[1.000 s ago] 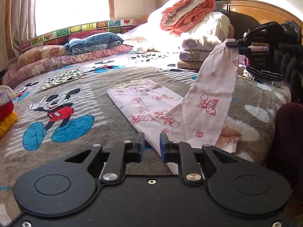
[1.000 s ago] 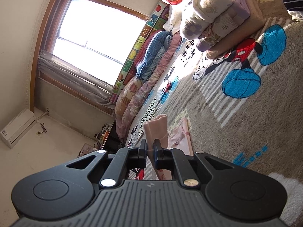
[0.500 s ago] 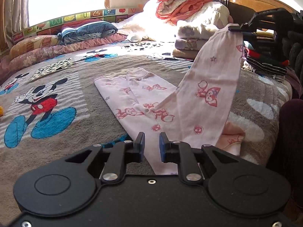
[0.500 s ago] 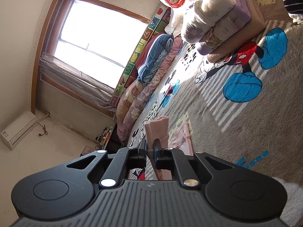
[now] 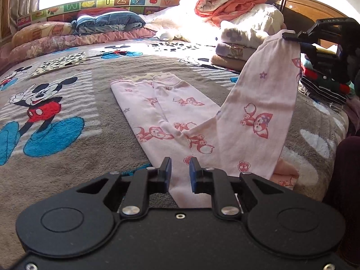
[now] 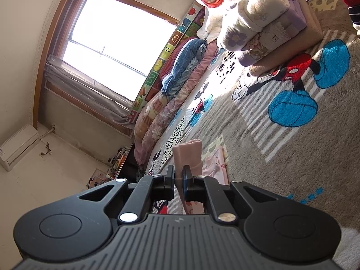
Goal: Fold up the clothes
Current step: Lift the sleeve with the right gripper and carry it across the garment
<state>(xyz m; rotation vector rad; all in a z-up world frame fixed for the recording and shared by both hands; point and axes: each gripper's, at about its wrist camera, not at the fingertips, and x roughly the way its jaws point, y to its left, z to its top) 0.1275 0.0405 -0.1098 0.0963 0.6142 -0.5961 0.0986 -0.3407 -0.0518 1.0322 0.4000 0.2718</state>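
The left view shows the whole pink pants point(image 5: 186, 121) on the bed point(image 5: 90, 148). The right claw point(image 6: 178, 175) pinches one cuff. The left claw point(image 5: 180, 171) stands a little apart, its tips cut off.

One pair pink printed children's trousers point(image 5: 180, 112). Two black grippers: left gripper point(image 5: 180, 172), right gripper point(image 6: 178, 175). One grey cartoon-mouse blanket point(image 5: 78, 157). One rolled orange quilt point(image 5: 229, 2). One stack folded bedding point(image 5: 245, 38) under it, layer count unclear. One blue folded quilt point(image 5: 108, 22). One window point(image 6: 117, 40). One wall air-conditioner point(image 6: 18, 146).
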